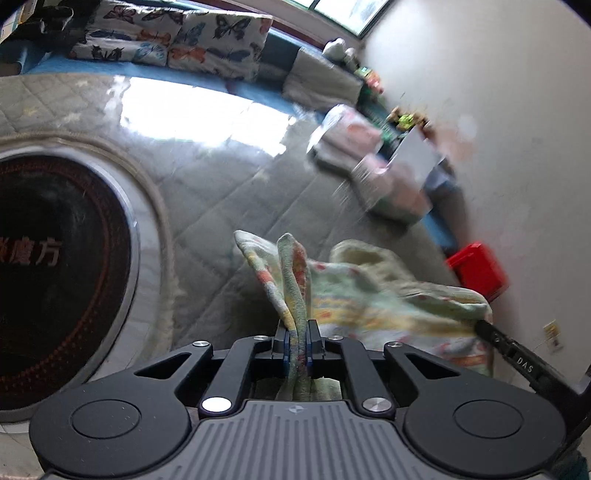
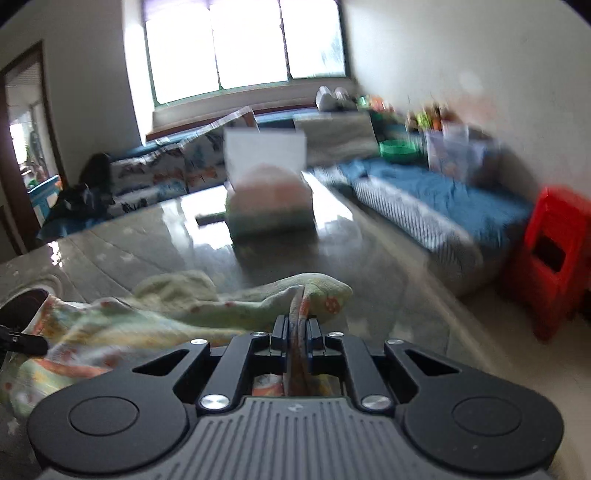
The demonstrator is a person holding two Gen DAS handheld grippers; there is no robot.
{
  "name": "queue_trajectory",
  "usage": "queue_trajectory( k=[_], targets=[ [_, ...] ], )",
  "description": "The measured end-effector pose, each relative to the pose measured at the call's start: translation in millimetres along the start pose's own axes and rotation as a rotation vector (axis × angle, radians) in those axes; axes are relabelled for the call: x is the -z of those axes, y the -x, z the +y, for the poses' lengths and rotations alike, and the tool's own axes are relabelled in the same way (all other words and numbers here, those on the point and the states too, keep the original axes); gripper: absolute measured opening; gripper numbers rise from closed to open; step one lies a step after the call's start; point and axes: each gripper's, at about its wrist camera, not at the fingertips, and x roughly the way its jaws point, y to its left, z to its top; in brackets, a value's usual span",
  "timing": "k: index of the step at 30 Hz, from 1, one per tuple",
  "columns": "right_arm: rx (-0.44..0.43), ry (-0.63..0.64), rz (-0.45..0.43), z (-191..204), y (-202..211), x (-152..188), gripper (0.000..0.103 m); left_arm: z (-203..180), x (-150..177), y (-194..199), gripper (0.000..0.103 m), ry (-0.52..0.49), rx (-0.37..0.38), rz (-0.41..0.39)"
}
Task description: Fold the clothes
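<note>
A pale green patterned garment [image 1: 373, 291] with orange and yellow prints hangs stretched between both grippers above the grey quilted table cover [image 1: 207, 199]. My left gripper [image 1: 297, 332] is shut on a bunched edge of the garment. My right gripper [image 2: 297, 328] is shut on another edge of the garment [image 2: 147, 314]. The right gripper's black tip [image 1: 517, 354] shows at the right of the left wrist view, and the left gripper's tip [image 2: 22, 341] at the left of the right wrist view.
A stack of folded clothes [image 1: 373, 166] with a white card [image 1: 417, 155] lies far on the table; it also shows in the right wrist view [image 2: 271, 195]. A round black hotplate [image 1: 55, 273] sits left. A red stool [image 2: 554, 258] stands right. A butterfly-print cushion [image 1: 173, 33] and a blue sofa [image 2: 436, 195] lie beyond.
</note>
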Motion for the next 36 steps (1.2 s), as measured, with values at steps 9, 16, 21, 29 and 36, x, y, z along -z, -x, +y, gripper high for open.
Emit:
queue_trajectory(
  k=[9,16,21,29,36],
  targets=[
    [0.013,-0.04,-0.004,-16,1,-9,0.017,-7,-13,5,0.018,-0.044,-0.025,-0.032],
    [-0.178,0.014,0.051,23,-16,-14,0.018,-36,-21,-17,0.017,-0.102,0.031,-0.003],
    [-0.239,0.068,0.096,50,-37,-13,0.018,-56,-27,-51,0.017,-0.109,0.085,0.033],
    [-0.25,0.132,0.115,60,-54,-16,0.018,-50,-30,-81,0.016,-0.09,0.08,0.062],
    [-0.318,0.214,0.133,70,-34,-14,0.02,-49,-28,-76,0.017,-0.072,0.08,0.053]
  ],
)
